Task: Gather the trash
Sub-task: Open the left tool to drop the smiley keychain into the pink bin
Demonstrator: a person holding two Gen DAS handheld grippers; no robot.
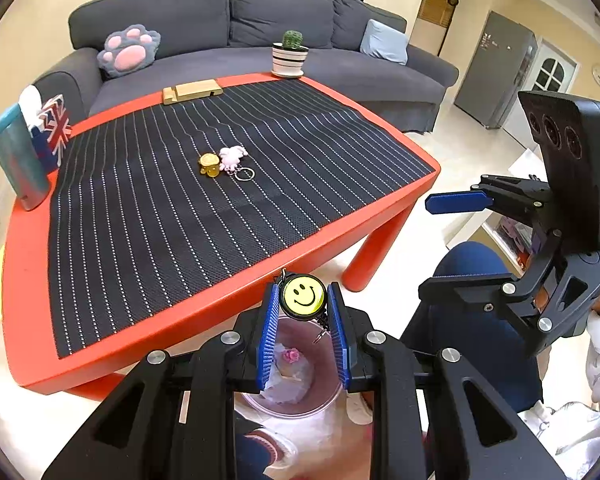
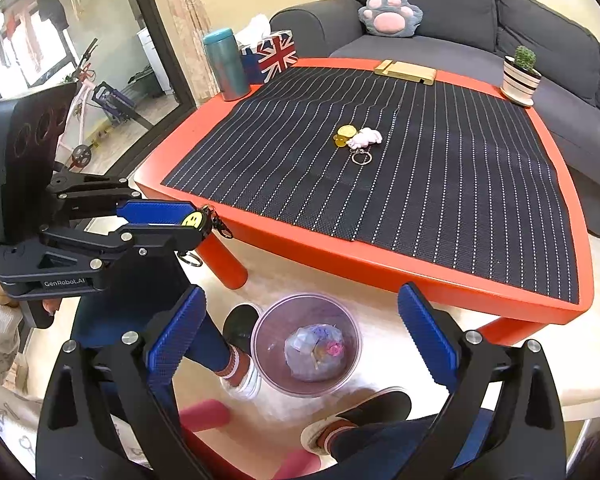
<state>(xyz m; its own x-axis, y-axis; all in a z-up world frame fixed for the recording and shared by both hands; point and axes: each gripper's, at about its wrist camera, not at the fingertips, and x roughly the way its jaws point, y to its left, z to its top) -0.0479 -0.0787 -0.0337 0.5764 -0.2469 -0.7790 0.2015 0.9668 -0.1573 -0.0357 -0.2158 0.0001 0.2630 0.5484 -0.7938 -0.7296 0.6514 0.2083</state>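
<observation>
The left gripper [image 1: 305, 300] pinches a round yellow smiley badge [image 1: 303, 295] over the clear bin [image 2: 306, 344], just off the red desk's [image 1: 220, 300] near edge. Open floor surrounds the bin between 2 shoes. A crumpled wrapper [image 2: 314, 354] lies inside. The right gripper [image 2: 300, 332] stands wide and empty above it. On the ribbed black mat [image 1: 220, 200], 2 keychains [image 1: 224, 162] sit mid-desk, with clear room around.

Both wrist views angled down, close above bin [image 2: 306, 344], sharing red table [image 1: 220, 304]

Sofa [image 1: 220, 20] — cactus pot [image 2: 520, 76], tumbler [image 2: 225, 65]
</observation>
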